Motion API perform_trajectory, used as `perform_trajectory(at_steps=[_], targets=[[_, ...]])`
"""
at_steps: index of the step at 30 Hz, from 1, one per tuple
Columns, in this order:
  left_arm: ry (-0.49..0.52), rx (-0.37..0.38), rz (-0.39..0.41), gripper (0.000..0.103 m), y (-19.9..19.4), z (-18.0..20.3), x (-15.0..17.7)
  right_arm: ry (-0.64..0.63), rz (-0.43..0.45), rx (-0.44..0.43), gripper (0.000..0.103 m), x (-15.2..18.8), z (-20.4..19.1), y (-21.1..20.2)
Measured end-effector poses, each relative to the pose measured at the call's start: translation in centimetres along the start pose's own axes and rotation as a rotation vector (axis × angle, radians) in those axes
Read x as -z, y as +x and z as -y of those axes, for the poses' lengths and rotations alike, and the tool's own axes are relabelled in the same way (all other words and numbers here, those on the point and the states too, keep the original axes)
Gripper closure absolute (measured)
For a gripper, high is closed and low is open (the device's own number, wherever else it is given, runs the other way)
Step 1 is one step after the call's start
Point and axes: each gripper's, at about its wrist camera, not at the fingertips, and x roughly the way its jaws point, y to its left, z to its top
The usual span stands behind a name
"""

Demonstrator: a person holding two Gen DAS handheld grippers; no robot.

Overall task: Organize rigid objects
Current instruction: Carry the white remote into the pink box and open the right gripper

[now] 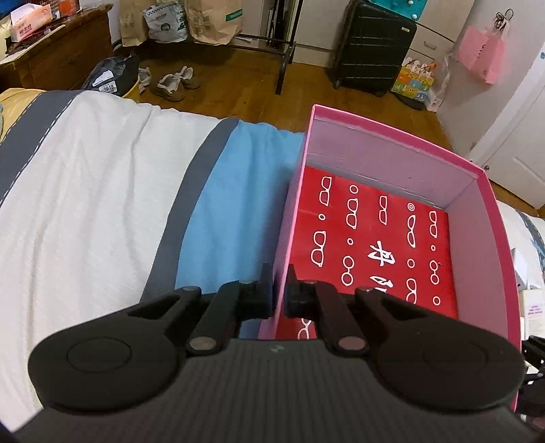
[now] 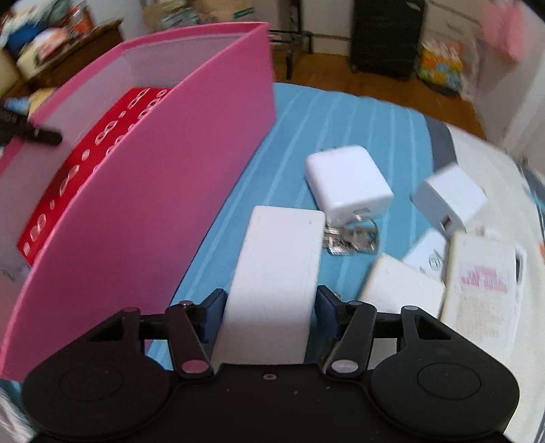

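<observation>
A pink box [image 1: 391, 163] sits on the bed with a red glasses-print case [image 1: 378, 245] flat on its bottom. My left gripper [image 1: 280, 289] is shut on the box's left wall, one finger outside and one inside. In the right wrist view the pink box [image 2: 163, 191] stands at the left. My right gripper [image 2: 270, 308] is shut on a flat white block [image 2: 279, 272], held just above the blue sheet beside the box. A white charger cube [image 2: 347, 180], a second white adapter [image 2: 449, 201] and keys [image 2: 354, 238] lie beyond it.
White boxes and a labelled packet [image 2: 480, 293] lie at the right on the bed. The striped bedspread [image 1: 85, 204] spreads left of the box. Beyond the bed are shoes [image 1: 173, 83], a black suitcase [image 1: 371, 44] and paper bags [image 1: 214, 20] on the wood floor.
</observation>
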Motion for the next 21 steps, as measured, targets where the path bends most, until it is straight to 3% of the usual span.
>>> perform_trajectory(at_steps=[3, 8, 21], targets=[[0.009, 0.003, -0.002, 0.098, -0.2, 0.1, 0.3, 0.095, 0.012, -0.051, 0.042, 0.7, 1.3, -1.2], [-0.014, -0.003, -0.017, 0.098, 0.0, -0.1, 0.2, 0.1, 0.011, -0.055, 0.042, 1.8, 1.4, -1.7], [-0.006, -0.002, -0.01, 0.098, -0.1, 0.0, 0.3, 0.171, 0.195, -0.102, 0.042, 1.3, 1.5, -9.2]])
